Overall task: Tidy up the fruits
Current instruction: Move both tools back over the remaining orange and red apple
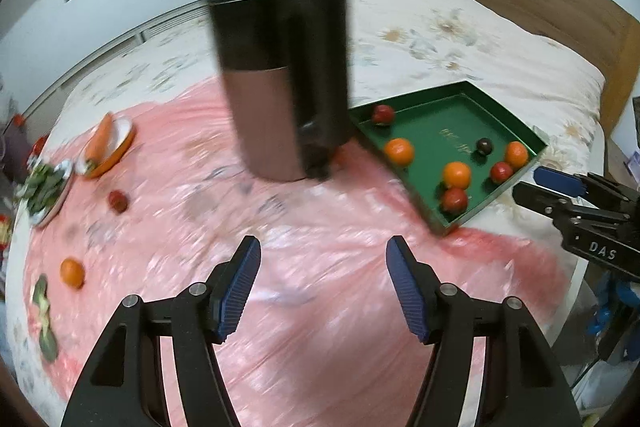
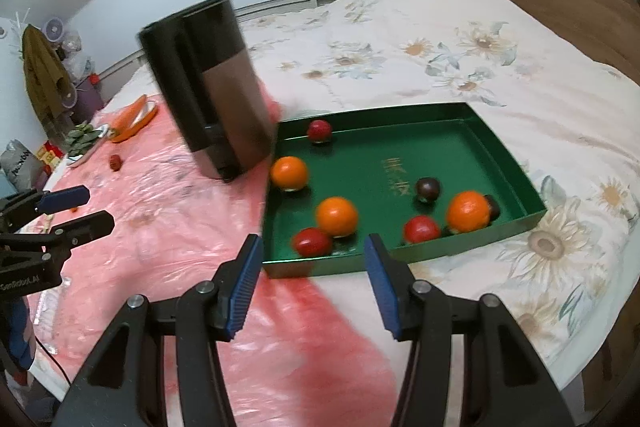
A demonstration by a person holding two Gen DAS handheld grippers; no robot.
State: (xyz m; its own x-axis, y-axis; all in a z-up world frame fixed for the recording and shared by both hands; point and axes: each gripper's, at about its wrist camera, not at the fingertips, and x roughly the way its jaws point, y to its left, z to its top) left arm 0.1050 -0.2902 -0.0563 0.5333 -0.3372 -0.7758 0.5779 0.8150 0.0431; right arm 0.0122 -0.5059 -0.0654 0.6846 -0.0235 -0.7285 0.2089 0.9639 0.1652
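**Both grippers empty over the bed**

The left gripper [image 1: 323,281] and right gripper [image 2: 311,277] hang with jaws wide apart, holding nothing. Ahead, a tall dark canister [image 1: 280,75] stands on the pink sheet [image 1: 300,267] beside the green tray [image 2: 472,247] – oranges, red fruit and dark fruit inside. One orange [image 1: 72,272] and one red fruit [image 1: 118,201] lie loose on the sheet – left of the canister.

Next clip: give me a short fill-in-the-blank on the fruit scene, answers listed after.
1. The tray holding the fruit is ___ in colour.
2. The number of oranges inside the tray is ___.
3. The carrot lies on a ___.
4. The jaws of the left gripper hold ___.

Answers: green; three; plate; nothing
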